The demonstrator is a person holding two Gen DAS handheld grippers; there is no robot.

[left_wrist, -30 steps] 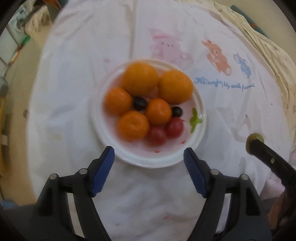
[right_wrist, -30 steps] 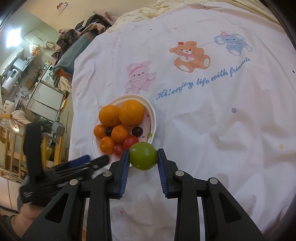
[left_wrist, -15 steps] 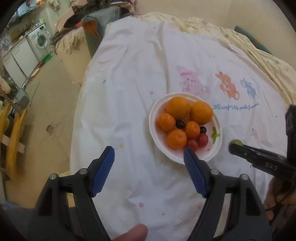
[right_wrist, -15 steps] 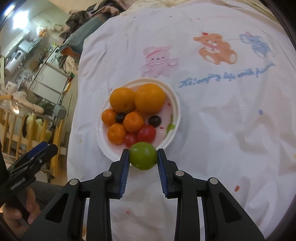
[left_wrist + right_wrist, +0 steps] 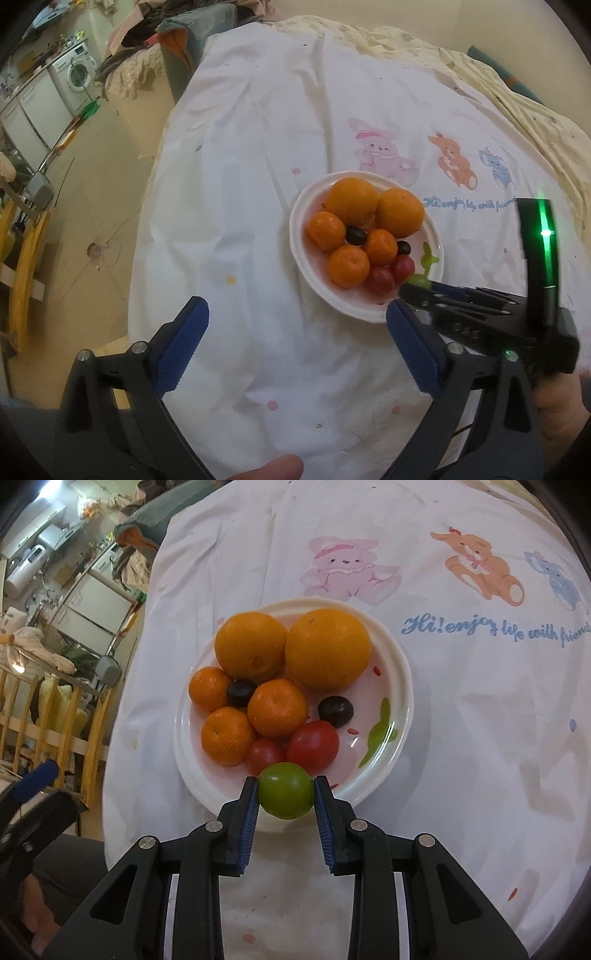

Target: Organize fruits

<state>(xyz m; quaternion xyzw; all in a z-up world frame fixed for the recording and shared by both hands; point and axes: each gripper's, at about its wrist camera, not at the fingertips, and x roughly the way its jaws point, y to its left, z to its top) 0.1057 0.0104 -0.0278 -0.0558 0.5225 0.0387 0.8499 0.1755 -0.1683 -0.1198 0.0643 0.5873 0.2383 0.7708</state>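
Note:
A white plate [image 5: 402, 672] [image 5: 295, 229] on the white cartoon-print cloth holds two big oranges [image 5: 327, 648], three small mandarins [image 5: 277, 707], two dark grapes [image 5: 335, 710] and two red tomatoes [image 5: 313, 745]. My right gripper [image 5: 285, 797] is shut on a green fruit [image 5: 286, 789] and holds it over the plate's near rim, just in front of the tomatoes. In the left wrist view the right gripper [image 5: 417, 286] reaches in from the right with a sliver of the green fruit [image 5: 420, 279] showing. My left gripper [image 5: 295, 343] is open and empty, above the cloth short of the plate.
The cloth [image 5: 258, 147] drops off at its left edge to the floor [image 5: 92, 184]. Wooden furniture [image 5: 48, 716] and appliances stand at the far left. A yellowish blanket [image 5: 517, 92] lies along the far right.
The right gripper has carried the green fruit forward, from the cloth in front of the plate to over its near rim. The left gripper pulled back from the plate and now holds steady.

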